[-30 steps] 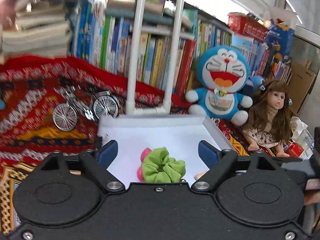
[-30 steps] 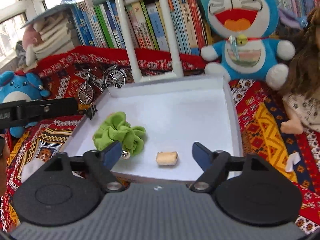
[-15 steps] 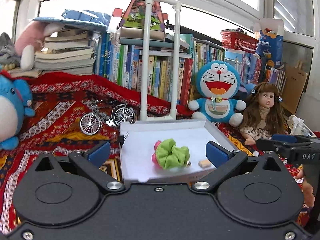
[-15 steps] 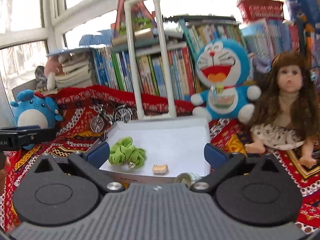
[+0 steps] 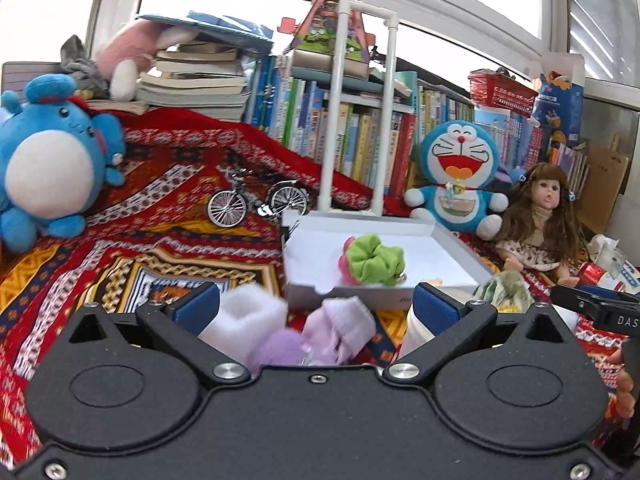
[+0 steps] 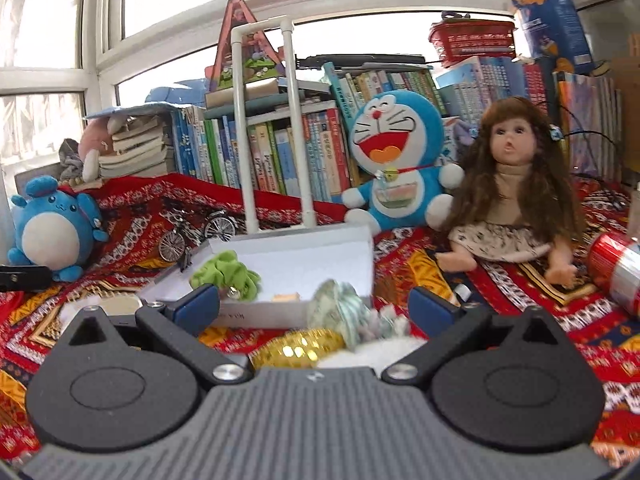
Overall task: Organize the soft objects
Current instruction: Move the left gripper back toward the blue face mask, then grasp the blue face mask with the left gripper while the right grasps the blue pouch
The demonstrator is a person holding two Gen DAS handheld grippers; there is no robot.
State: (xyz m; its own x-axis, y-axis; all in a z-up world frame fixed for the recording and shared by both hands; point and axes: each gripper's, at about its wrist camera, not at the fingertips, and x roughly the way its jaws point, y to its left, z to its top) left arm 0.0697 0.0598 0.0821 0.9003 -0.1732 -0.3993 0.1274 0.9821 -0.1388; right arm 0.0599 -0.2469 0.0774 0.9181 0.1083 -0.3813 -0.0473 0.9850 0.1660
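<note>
Now both tongs hang spread over the loose soft things

Left tongs (image 5: 316,306) gape above white and lilac socks (image 5: 338,326) lying just before the white tray (image 5: 460,248). Right tongs (image 6: 314,304) gape over a pale scrunchie (image 6: 340,312). A green scrunchie (image 5: 374,260) already lies in the tray, likely the collecting spot

The left gripper (image 5: 316,308) is hovering low and level, its blue-padded fingers (image 5: 196,307) spread wide with nothing clamped between them. The right gripper (image 6: 314,306) is hovering to its right, likewise level, its fingers (image 6: 430,306) parted wide and gripping nothing.
</note>
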